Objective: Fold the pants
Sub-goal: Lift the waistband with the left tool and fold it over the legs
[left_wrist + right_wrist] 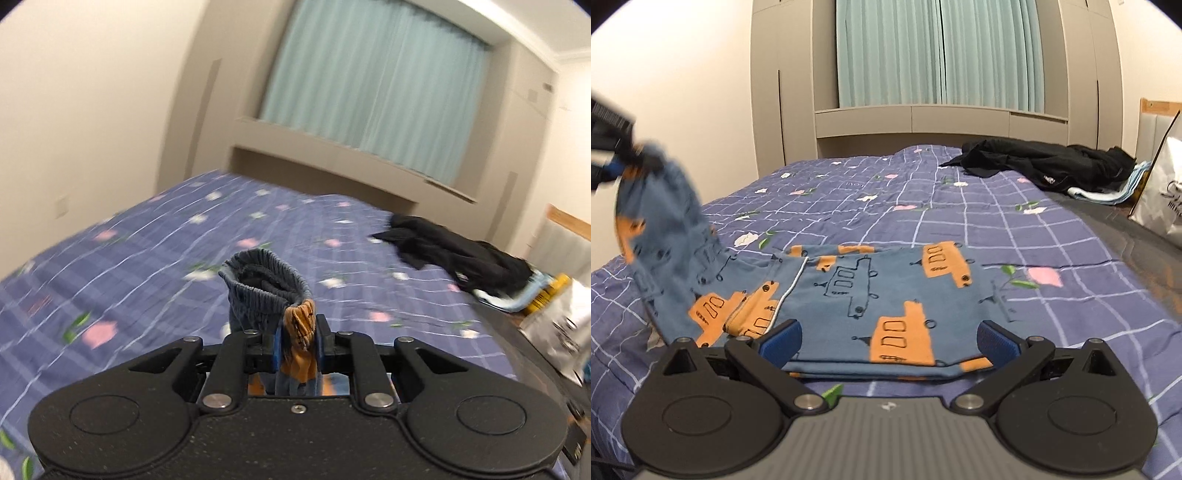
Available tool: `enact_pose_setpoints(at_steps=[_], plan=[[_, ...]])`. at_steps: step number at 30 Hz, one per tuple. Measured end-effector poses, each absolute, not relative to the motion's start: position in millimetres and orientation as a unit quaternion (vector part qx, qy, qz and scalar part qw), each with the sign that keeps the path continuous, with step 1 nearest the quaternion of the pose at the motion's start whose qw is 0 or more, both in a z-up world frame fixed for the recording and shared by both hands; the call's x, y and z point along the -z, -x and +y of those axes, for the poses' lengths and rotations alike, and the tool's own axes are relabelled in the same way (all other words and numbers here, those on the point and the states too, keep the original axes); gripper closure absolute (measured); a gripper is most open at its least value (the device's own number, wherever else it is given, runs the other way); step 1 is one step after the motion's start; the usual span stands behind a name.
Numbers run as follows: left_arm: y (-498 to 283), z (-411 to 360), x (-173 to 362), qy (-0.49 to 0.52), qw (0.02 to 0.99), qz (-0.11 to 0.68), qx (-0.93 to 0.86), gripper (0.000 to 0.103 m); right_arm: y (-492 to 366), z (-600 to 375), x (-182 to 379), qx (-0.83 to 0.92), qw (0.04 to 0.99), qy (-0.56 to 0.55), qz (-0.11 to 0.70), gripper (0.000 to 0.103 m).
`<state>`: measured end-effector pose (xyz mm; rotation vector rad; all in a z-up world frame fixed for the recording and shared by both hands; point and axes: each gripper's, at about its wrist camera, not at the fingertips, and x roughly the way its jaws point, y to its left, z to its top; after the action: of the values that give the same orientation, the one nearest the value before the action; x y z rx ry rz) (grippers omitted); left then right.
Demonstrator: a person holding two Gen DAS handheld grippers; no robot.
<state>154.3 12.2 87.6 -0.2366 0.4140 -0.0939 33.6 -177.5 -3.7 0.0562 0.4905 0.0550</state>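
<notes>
Blue pants point(871, 295) printed with orange buses lie partly flat on the bed. Their left end point(661, 206) is lifted off the cover, blurred, hanging from my left gripper point(609, 162) at the left edge of the right wrist view. In the left wrist view my left gripper point(299, 347) is shut on a bunch of that cloth, and the elastic waistband point(266, 280) stands up just beyond the blue pads. My right gripper point(888, 338) is open, its blue pads point(785, 338) wide apart just above the near edge of the flat part, with nothing pinched.
The bed wears a purple checked cover point(960, 221) with flowers. A black garment point(1045, 162) lies at the far right on a light blue cloth. A white bag point(1163, 199) stands at the right edge. Beyond are a beige cabinet and green curtains point(938, 51).
</notes>
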Motion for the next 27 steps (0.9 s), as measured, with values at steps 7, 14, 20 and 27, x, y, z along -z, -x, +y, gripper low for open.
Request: enact_pose_setpoints(at_steps=[7,14,20,27], plan=[[-151.8,-65.4,-102.0,0.058,0.970,0.192,0.135,0.085,-14.3,-200.0,-6.4,-0.008,0.971,-0.003,0.239,0.000],[-161.1,-124.2,-68.9,0.042,0.952,0.239,0.188,0.085,-1.6,-219.8,-5.9,0.018,0.968,0.025,0.251,0.000],[-166.4,-156.1,-27.7,0.016,0.938,0.277,0.210,0.084,5.1,-235.0,-0.2,0.043,0.961,0.029,0.273,0.000],[-174.0,-158.3,-3.5,0.046,0.918,0.317,0.234,0.063,6.2,-246.4,9.2,0.065,0.950,0.031,0.302,0.000]])
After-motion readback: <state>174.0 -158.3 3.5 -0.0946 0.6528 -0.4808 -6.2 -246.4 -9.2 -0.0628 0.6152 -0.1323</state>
